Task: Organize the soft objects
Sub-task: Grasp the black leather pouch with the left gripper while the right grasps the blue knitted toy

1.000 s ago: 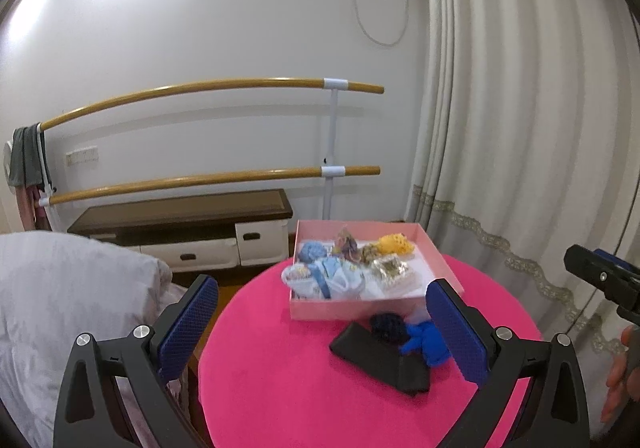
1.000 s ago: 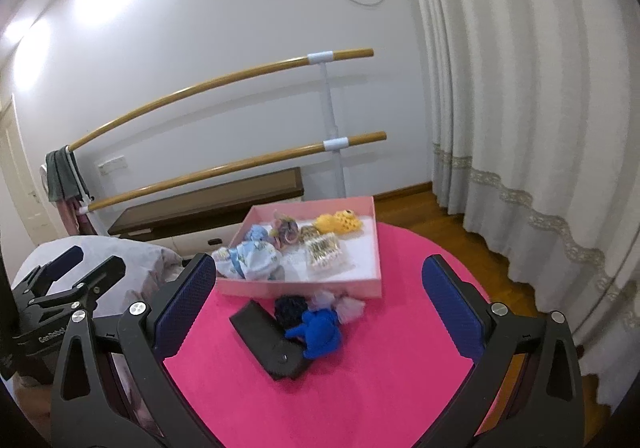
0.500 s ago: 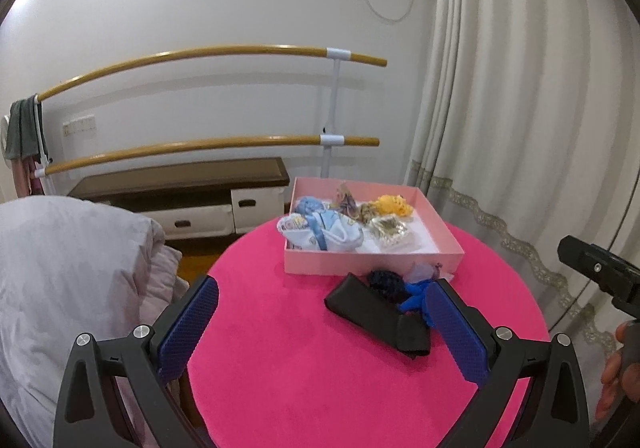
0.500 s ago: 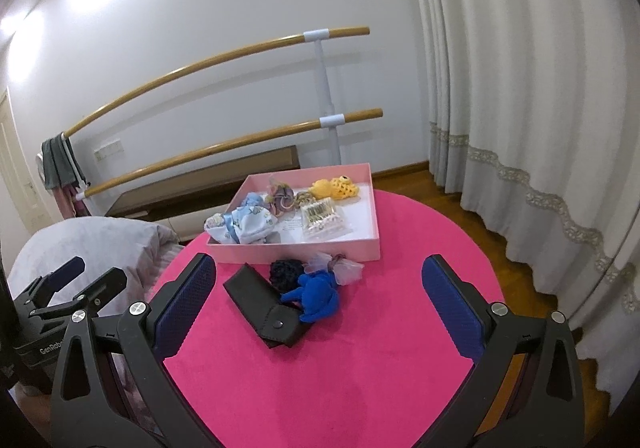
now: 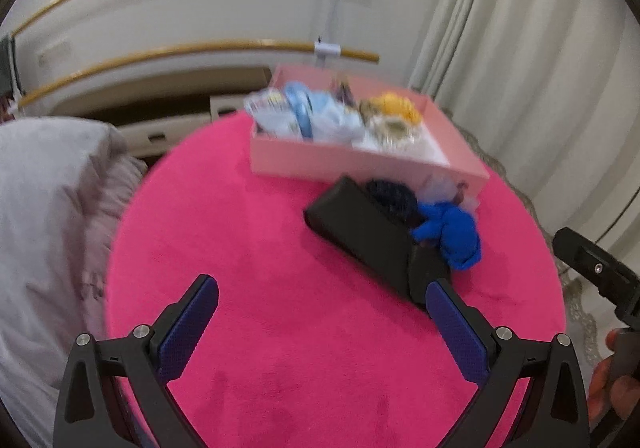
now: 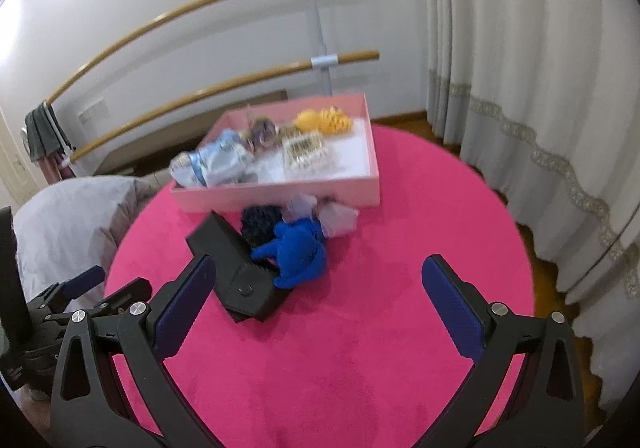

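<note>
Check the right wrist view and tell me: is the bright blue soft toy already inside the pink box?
No, the bright blue soft toy lies on the pink tabletop in front of the pink box, beside a black pouch.

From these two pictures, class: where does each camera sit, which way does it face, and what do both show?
Left wrist: on the left gripper, facing the pink box across the round table; a hand shows at right.
Right wrist: on the right gripper, facing the same box; the left gripper shows at left.
Shared: box, black pouch, blue toy.
</note>
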`<control>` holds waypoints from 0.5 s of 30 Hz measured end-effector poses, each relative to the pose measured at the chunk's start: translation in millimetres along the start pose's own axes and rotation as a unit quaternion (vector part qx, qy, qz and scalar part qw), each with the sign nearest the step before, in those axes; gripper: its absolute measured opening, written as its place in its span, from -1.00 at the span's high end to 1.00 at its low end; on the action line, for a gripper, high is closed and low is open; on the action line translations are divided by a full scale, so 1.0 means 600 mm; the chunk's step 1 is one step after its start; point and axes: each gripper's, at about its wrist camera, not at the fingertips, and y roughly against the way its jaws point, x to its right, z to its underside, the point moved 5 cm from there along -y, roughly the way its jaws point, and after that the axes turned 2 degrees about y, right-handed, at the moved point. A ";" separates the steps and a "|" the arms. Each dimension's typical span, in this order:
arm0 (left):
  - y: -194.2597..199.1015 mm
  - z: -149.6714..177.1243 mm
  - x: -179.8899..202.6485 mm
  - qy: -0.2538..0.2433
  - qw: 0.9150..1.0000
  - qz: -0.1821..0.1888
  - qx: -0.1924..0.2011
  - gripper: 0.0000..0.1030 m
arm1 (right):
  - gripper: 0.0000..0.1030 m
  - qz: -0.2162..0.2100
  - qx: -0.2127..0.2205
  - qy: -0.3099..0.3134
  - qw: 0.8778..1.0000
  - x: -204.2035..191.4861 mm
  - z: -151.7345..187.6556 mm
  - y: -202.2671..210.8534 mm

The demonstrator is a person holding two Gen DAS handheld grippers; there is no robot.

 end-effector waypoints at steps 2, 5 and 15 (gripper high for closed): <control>-0.026 -0.005 -0.002 0.002 1.000 0.001 -0.015 -1.00 | -1.00 -0.002 -0.012 -0.002 1.000 0.003 0.006 -0.021; -0.063 -0.013 -0.007 0.005 0.999 -0.002 -0.032 -1.00 | -1.00 -0.006 -0.026 -0.006 1.000 0.008 0.010 -0.047; -0.137 -0.041 -0.006 0.010 0.999 0.028 -0.046 -1.00 | -1.00 -0.013 -0.048 -0.022 0.999 0.029 0.008 -0.107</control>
